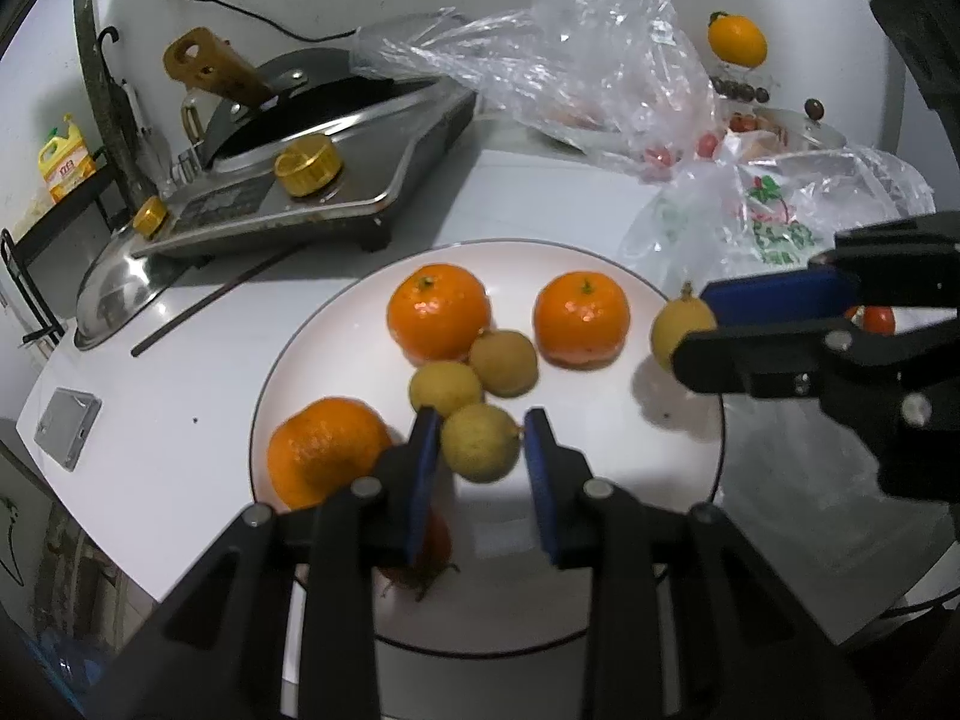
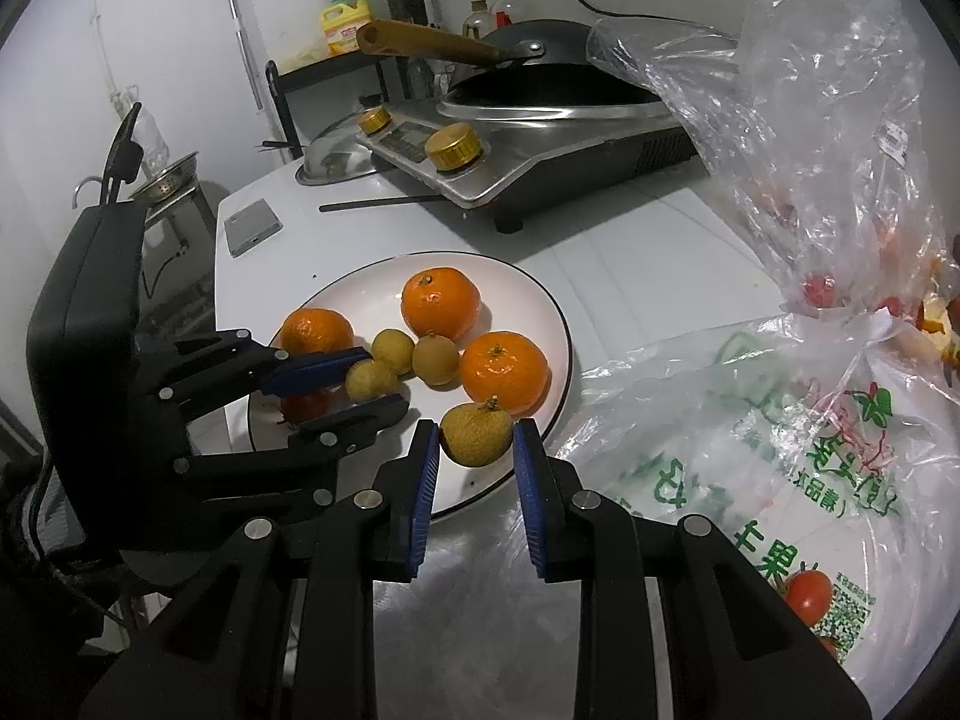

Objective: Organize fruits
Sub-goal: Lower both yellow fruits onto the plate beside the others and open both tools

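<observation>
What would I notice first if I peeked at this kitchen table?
Three bright orange tangerines sit on a round white plate beside small yellow-brown longans. The left gripper and the right gripper are each shut on one longan at the plate. Crinkly clear plastic bags are heaped to the right, with a black wok on a stove behind.

Walls: plain white (image 2: 180,30), a bit scuffed, with a black cable (image 1: 240,6) trailing down.
Counter: white top (image 2: 630,252), slightly shiny under the cool light.
Cooker: steel stove (image 2: 540,144) with brass-coloured knobs and a dark wok (image 2: 540,60) with a wooden handle on it.
Lid: steel, lying beside the stove (image 1: 114,294).
Shelf: black rack (image 2: 312,69) against the wall holding a yellow bottle (image 2: 342,24).
</observation>
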`<state>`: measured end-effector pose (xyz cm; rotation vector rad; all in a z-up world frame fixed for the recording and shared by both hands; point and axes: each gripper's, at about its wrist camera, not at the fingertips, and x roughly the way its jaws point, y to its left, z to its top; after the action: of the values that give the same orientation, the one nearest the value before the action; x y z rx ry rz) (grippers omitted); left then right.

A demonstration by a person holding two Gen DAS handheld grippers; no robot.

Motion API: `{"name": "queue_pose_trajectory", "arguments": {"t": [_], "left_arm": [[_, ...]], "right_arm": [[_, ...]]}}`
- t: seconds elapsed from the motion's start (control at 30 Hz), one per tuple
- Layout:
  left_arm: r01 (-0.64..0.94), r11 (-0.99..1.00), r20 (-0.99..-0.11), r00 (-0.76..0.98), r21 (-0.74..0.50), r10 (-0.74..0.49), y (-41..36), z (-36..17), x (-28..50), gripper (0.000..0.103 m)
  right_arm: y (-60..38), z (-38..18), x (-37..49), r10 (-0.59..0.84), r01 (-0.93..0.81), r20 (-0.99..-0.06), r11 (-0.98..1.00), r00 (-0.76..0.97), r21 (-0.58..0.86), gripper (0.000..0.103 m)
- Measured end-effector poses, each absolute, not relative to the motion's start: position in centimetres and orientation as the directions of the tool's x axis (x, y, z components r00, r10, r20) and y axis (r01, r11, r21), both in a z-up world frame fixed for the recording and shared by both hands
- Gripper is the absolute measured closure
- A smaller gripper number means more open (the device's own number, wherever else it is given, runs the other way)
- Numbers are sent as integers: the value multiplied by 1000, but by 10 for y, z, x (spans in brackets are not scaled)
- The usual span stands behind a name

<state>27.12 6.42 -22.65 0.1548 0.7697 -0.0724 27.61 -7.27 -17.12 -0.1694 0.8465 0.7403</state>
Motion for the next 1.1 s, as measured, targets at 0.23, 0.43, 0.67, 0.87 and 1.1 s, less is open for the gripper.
{"name": "queue_pose_trajectory", "arguments": {"t": [0.23,0.43,0.67,0.87,1.1], "left_arm": [[133,986,-686,727,99,-29,64,-221,266,71],[143,986,-659,750,90,-49,68,-208,251,70],[125,988,-638,769,93,-37,82,-197,230,69],[95,989,-635,772,117,1,90,-201,226,69],[76,992,-633,774,105,8,102,-203,228,69]], "right_arm": [[-67,-174,277,525,-661,-737,737,426,142,76],[-61,-174,277,520,-666,-742,733,423,135,76],[-50,-176,275,521,-678,-748,723,412,130,76],[-38,-181,277,522,-691,-757,711,392,133,76],[-28,-186,283,516,-688,-768,713,380,139,76]]}}
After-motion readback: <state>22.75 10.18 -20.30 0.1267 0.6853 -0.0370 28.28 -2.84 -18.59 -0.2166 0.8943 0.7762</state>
